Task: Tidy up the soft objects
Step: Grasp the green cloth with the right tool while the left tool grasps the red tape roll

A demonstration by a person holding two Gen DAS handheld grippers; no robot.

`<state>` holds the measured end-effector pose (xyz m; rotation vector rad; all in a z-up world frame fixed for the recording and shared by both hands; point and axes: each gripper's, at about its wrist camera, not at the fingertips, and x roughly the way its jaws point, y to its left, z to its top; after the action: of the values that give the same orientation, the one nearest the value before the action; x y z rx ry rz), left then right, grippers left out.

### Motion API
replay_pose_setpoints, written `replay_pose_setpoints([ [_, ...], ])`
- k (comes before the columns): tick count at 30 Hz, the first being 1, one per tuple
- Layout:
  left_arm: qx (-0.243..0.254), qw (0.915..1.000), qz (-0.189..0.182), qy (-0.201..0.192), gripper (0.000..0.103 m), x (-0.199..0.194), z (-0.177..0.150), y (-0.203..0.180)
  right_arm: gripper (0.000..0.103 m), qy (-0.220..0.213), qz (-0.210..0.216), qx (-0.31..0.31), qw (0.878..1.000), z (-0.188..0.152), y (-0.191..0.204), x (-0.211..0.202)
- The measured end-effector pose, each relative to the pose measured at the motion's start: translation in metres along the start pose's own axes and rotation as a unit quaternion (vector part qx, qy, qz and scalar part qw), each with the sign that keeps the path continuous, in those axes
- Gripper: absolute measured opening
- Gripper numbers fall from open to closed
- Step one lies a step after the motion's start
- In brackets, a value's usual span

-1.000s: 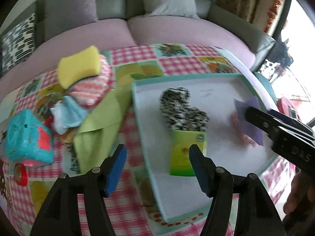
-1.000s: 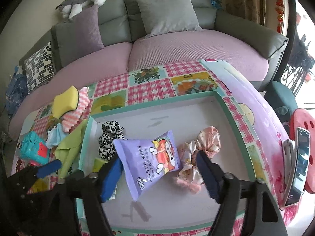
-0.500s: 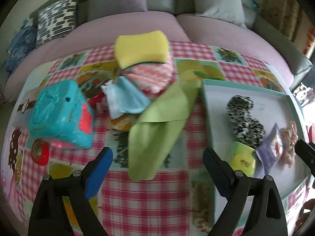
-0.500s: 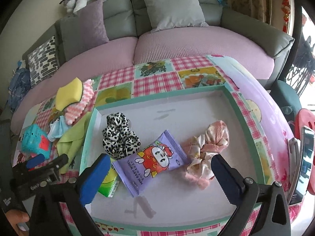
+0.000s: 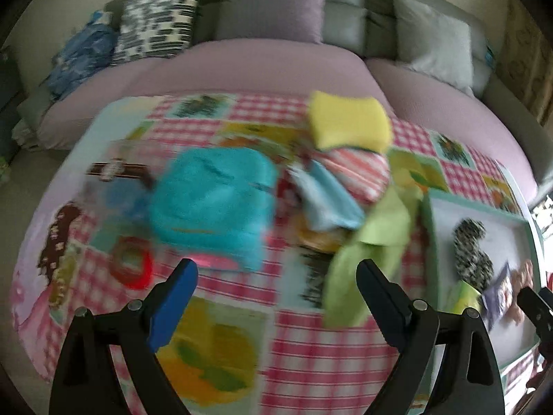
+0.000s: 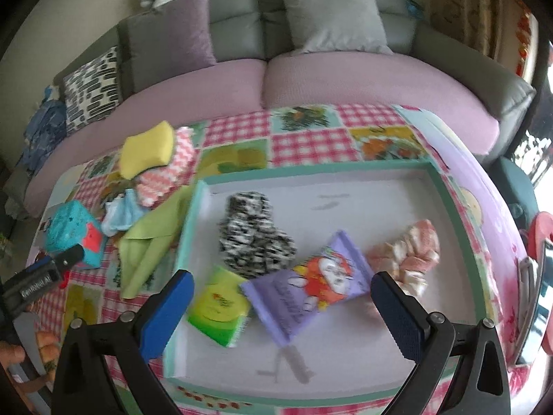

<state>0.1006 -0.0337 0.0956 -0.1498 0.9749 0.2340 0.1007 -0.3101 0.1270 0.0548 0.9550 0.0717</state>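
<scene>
My left gripper [image 5: 276,294] is open and empty over the checked tablecloth, just short of a teal soft pack [image 5: 214,200] and a green cloth [image 5: 373,249]. Behind them lie a yellow sponge [image 5: 349,122], a pink striped cloth [image 5: 359,173] and a pale blue cloth [image 5: 325,200]. My right gripper [image 6: 281,301] is open and empty above the white tray [image 6: 452,214]. In the tray lie a purple snack pack [image 6: 311,290], a green tissue pack [image 6: 219,309], a leopard scrunchie [image 6: 254,233] and a pink scrunchie [image 6: 411,256].
A red tape roll [image 5: 133,266] lies left of the left gripper. A pink and grey sofa [image 6: 345,76] with cushions runs behind the table. A phone [image 6: 528,297] rests at the table's right edge, by a red stool [image 6: 544,238].
My left gripper swung left from over the tray to the cloth pile and opened wider. My right gripper opened, let the purple snack pack drop into the tray, and drew back a little.
</scene>
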Motion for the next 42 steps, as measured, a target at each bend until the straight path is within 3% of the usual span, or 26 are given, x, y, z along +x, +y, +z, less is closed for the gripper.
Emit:
replay_pose_setpoints([
  [6, -0.060, 0.9973, 0.030, -0.028, 0.093, -0.009, 0.007, 0.063, 0.103, -0.006, 0.035, -0.044, 0.998, 0.001, 0.050, 0.004],
  [12, -0.102, 0.9925, 0.062, -0.027, 0.093, -0.017, 0.005, 0.120, 0.103, 0.002, 0.064, -0.084, 0.994, -0.003, 0.106, 0.013],
  [18, -0.138, 0.9878, 0.071, -0.016, 0.093, -0.017, -0.002, 0.161, 0.103, 0.016, 0.082, -0.109, 0.991, -0.007, 0.144, 0.026],
  [24, -0.129, 0.9904, 0.048, 0.011, 0.093, 0.003, -0.002, 0.158, 0.103, 0.041, 0.080, -0.122, 0.989, -0.010, 0.163, 0.054],
  [29, -0.108, 0.9920, 0.018, 0.063, 0.093, 0.039, -0.005, 0.141, 0.102, 0.069, 0.068, -0.115, 0.989, -0.012, 0.164, 0.084],
  [42, -0.071, 0.9874, 0.082, 0.115, 0.093, 0.088, -0.004, 0.129, 0.084, 0.072, 0.044, -0.121, 0.989, -0.011, 0.163, 0.112],
])
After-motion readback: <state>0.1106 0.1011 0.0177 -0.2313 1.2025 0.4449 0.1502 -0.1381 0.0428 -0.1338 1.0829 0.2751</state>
